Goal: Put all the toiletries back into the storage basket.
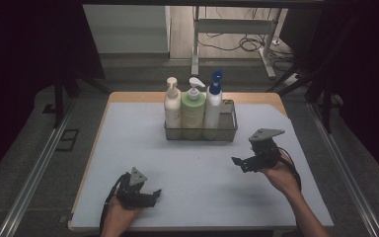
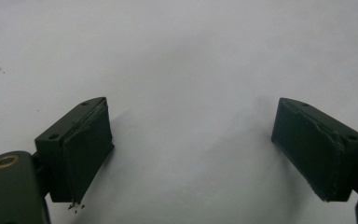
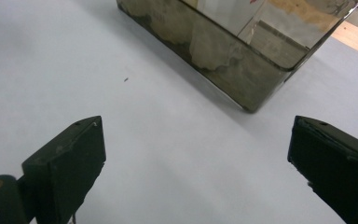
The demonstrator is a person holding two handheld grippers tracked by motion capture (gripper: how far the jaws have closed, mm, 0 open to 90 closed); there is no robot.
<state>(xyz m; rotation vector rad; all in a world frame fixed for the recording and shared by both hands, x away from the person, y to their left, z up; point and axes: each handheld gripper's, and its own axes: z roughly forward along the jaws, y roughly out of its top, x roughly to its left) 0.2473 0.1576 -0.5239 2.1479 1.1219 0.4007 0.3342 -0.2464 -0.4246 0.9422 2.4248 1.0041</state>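
Lab recording bay, dim and curtained.

Staged for capture rather than lived in: bench (image 1: 128,148) covered with a plain pale sheet, wooden edge showing at the far corners, black drapes (image 1: 24,44) hung at both sides, metal rails (image 1: 34,173) along the grey floor, loose cables (image 1: 249,44) coiled beyond the far edge under a bare white desk frame (image 1: 237,27).
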